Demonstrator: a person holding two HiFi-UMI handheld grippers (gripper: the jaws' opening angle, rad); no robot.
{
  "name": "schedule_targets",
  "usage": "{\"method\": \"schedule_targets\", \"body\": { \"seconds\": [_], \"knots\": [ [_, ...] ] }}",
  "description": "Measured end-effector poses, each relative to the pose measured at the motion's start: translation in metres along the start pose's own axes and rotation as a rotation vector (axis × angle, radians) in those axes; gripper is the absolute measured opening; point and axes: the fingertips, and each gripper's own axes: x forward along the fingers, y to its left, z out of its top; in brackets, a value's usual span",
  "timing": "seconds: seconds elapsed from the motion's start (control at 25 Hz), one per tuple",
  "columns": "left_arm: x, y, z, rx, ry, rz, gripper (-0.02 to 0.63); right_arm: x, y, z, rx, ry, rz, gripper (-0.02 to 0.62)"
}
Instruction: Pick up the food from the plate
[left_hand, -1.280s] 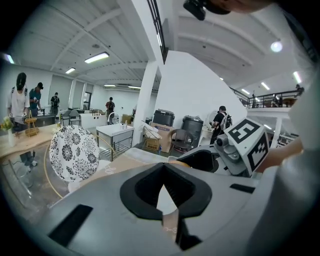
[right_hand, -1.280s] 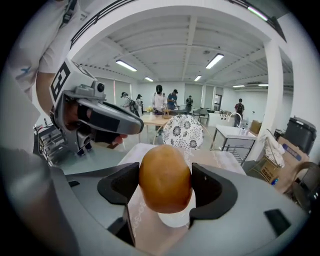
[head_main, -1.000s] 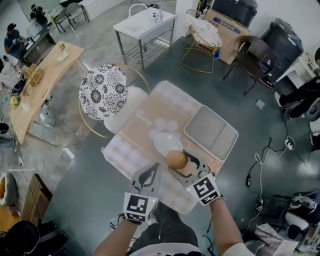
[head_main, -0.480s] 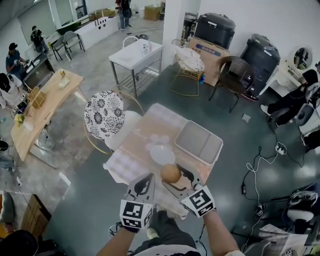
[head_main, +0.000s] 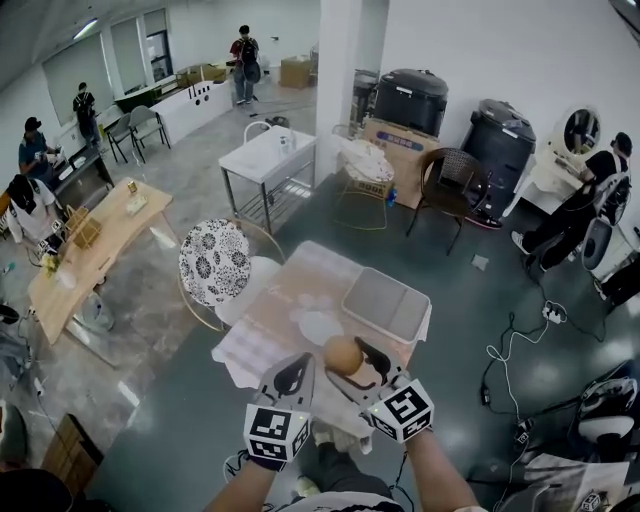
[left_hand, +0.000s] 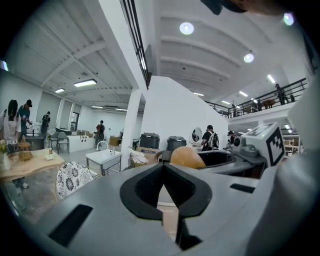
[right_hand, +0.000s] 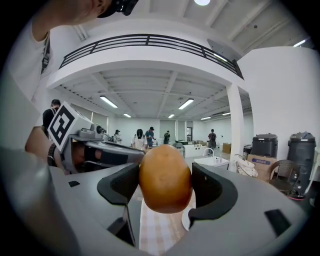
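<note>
Two fingers (right_hand: 216, 192) of the right gripper (right_hand: 165, 187) pinch the food (right_hand: 165, 175); left gripper (left_hand: 164, 169) closed

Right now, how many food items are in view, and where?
1. A brown potato-like food is clamped in the right gripper. The white plate shows nothing on it, though the grippers may hide part of the table.

open-plan studio workspace: concrete floor (head_main: 190, 400), mezzanine railing (right_hand: 150, 42), scattered tables (head_main: 85, 250), seated people (head_main: 35, 150)
</note>
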Motion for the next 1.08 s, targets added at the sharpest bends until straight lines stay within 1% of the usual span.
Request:
{"method": "schedule_targets", "body": {
  "seconds": [0.28,0.56,0.84,1.08],
  "knots": [
    [-0.019,-0.011,0.007,-0.014,-0.012,0.008,0.006,-0.018,0.022,0.011,-0.012,-0.022,0.007,0.304],
    [-0.035,-0.017,0.023,-0.007,-0.057,0.013,0.006,-0.025,0.035,0.027,-0.022,-0.051,0.008,0.304],
    [-0.051,-0.014,0.022,-0.008,-0.062,0.041,0.006,-0.028,0.048,0.026,-0.021,-0.045,0.02,0.304],
    [-0.061,-0.01,0.02,0.002,-0.064,0.046,0.006,-0.027,0.057,0.026,-0.023,-0.044,0.022,0.304]
  ]
}}
